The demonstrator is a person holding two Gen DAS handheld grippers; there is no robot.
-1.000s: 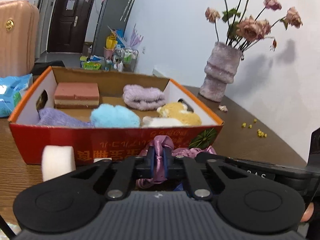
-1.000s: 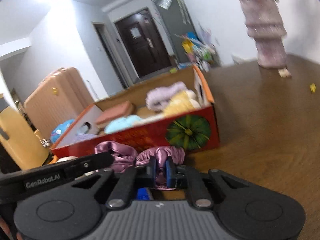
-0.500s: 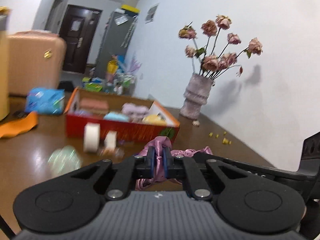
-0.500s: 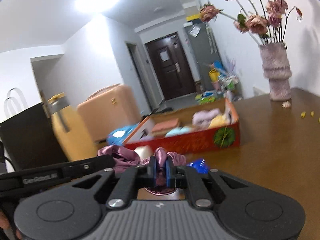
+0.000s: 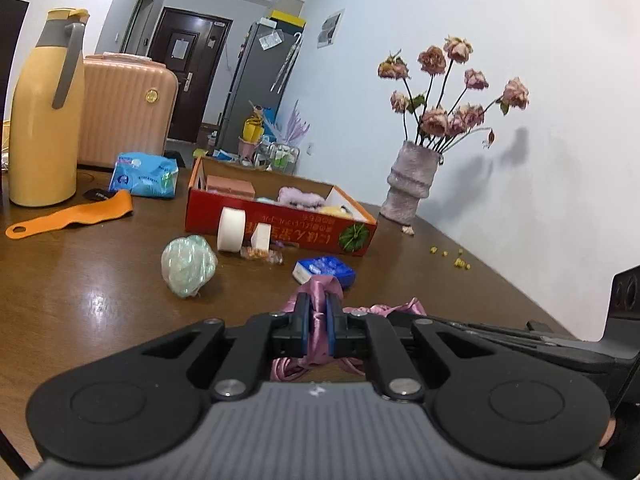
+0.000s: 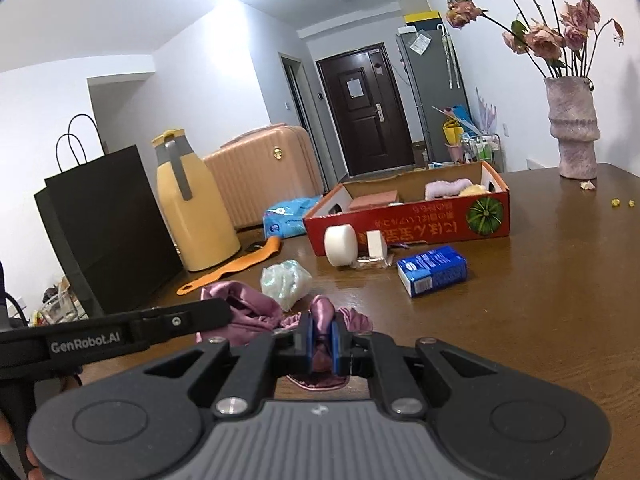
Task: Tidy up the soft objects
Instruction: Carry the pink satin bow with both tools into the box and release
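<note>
Grippers first: the left gripper [image 5: 318, 320] is nearly shut, its blue pads pinching a fold of the shiny mauve satin cloth [image 5: 320, 292], which trails off to the right just above the brown wooden surface [image 5: 100, 280]. The right gripper [image 6: 322, 338] is likewise clamped narrow on another bunch of the same satin cloth [image 6: 248, 316], so the fabric hangs between the two, on the near side of the surface and well apart from the red cardboard box [image 6: 420, 224].

That box carries upside-down yellow characters on its front wall, too distorted to read, beside a printed green pumpkin. Inside it lie a pink sponge block [image 6: 374, 200] and a lilac fluffy cloth [image 6: 446, 188]. Just before the box stand a white foam roll [image 6: 340, 245] and a blue tissue pack [image 6: 434, 270] whose print is too small to read. "GenRobot.AI" is written in white on the left gripper's black side arm in the right wrist view.
</note>
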